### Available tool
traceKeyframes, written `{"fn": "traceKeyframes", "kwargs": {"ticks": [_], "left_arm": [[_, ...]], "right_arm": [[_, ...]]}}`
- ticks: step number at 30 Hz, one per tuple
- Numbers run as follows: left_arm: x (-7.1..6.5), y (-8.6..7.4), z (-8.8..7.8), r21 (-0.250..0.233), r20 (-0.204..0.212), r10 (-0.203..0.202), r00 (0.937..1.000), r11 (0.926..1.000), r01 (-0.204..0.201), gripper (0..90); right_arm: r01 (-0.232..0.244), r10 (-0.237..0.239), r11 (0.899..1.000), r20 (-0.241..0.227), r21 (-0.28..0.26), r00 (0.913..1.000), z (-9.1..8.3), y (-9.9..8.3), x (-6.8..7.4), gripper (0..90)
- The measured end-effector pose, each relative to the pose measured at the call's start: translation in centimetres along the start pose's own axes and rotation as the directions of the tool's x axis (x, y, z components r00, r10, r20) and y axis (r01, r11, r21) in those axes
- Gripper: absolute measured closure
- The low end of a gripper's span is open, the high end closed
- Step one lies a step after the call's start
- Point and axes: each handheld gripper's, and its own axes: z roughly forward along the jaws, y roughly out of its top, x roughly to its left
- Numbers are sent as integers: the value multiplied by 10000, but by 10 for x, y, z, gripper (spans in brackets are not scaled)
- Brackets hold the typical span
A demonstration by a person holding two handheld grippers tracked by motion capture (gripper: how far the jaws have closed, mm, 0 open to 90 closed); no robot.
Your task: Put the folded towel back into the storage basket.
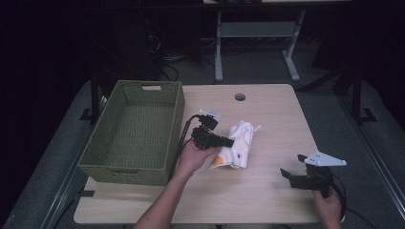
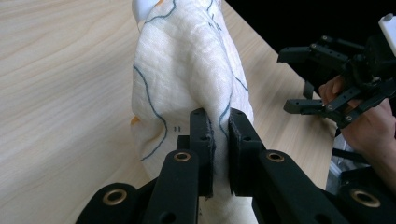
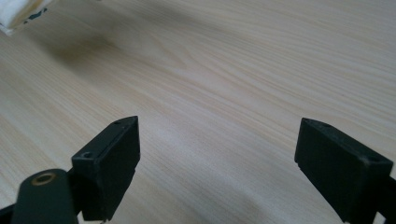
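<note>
Centrally, item one: white cloth [image 1: 237,145], thin woven fabric with dark blue line markings and an orange patch at its near end; bunched into a long crumpled heap on the light wood tabletop [image 1: 267,200], just right of the basket and near the middle of the surface; in the left gripper view the cloth [image 2: 187,74] rises as a ridge straight ahead of the jaws. Item two: left tongs [image 1: 229,141], black, held in the person's left hand [image 1: 193,156]; jaws drawn together and clamped on a fold at the near part of the cloth, fabric pinched between the two pads [image 2: 218,140]; cable trailing back toward the basket. Item three: right tongs [image 1: 292,167], black with a grey three-cornered plate on top, held in the right hand [image 1: 328,206] at the near right corner of the tabletop, well apart from the cloth; jaws spread wide with bare wood between them [image 3: 217,154]. Item four: green woven basket [image 1: 169,126], rectangular, handle slot in its far wall, standing at the left side of the tabletop. Item five: round hole [image 1: 239,97] in the tabletop near the far edge.
</note>
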Motion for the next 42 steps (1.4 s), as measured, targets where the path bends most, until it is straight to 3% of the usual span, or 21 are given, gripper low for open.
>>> {"fn": "traceKeyframes", "kwargs": {"ticks": [16,33,42], "left_arm": [[2,8,-36,-516,457,-181,9988,9985,204,835],[6,8,-73,-1051,451,-255,9987,9940,301,834],[9,9,-87,-1030,709,-277,9971,9941,349,834]], "right_arm": [[-35,35,10000,-3,24,10000,2,0,0,139],[100,-100,9998,3,193,9999,8,0,2,139],[135,-134,9995,-54,269,9999,9,0,3,138]]}}
